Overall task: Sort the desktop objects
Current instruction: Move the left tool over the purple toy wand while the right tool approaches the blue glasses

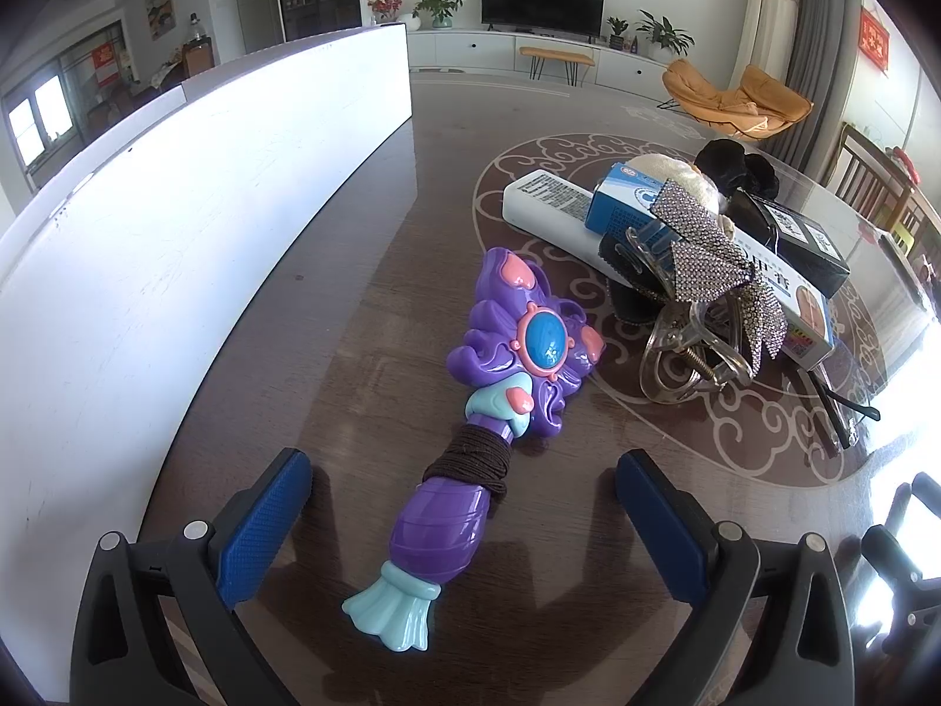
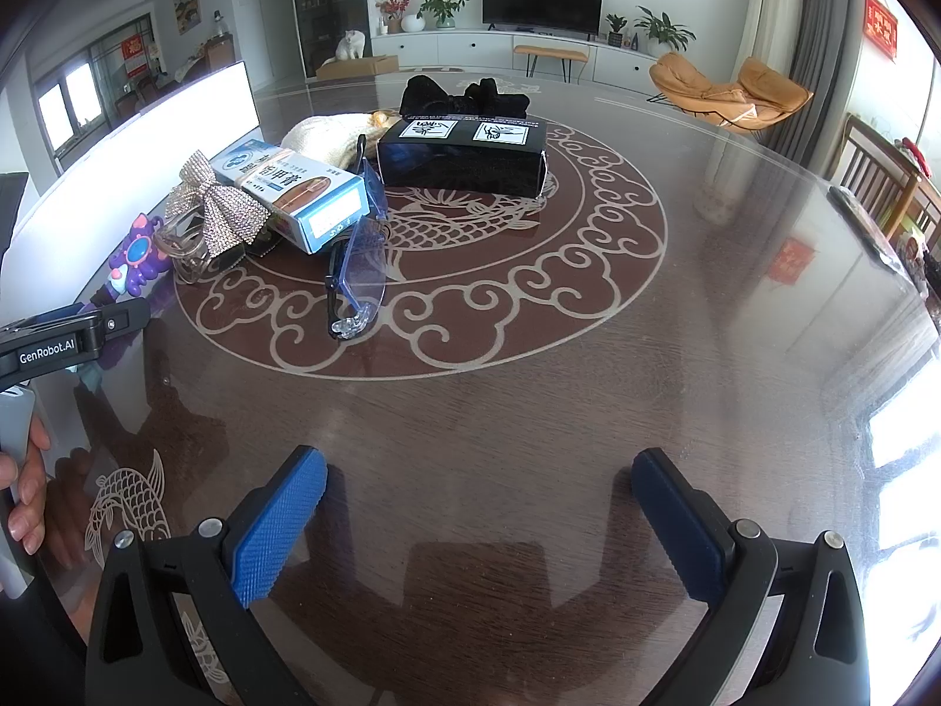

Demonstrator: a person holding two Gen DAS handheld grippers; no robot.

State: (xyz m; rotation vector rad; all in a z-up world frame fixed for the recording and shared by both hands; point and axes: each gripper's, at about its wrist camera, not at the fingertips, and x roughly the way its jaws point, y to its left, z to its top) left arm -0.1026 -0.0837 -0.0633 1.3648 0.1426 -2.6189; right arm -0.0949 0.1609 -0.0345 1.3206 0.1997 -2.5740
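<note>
A purple toy wand point(image 1: 470, 429) with a blue gem and a brown hair tie point(image 1: 470, 462) wound round its handle lies on the table. My left gripper point(image 1: 464, 512) is open, its blue pads on either side of the handle, not touching. The wand's head also shows in the right wrist view point(image 2: 136, 256). A pile lies beyond: a rhinestone bow clip point(image 1: 714, 259), a blue-white box point(image 2: 294, 191), a black box point(image 2: 464, 156), safety glasses point(image 2: 359, 270). My right gripper point(image 2: 479, 520) is open and empty over bare table.
A white bin wall point(image 1: 176, 223) stands along the left of the wand. A white power strip point(image 1: 547, 209), a cream pouch point(image 2: 323, 135) and black scrunchies point(image 2: 464, 95) lie in the pile. The glass table point(image 2: 706, 323) carries a fish pattern.
</note>
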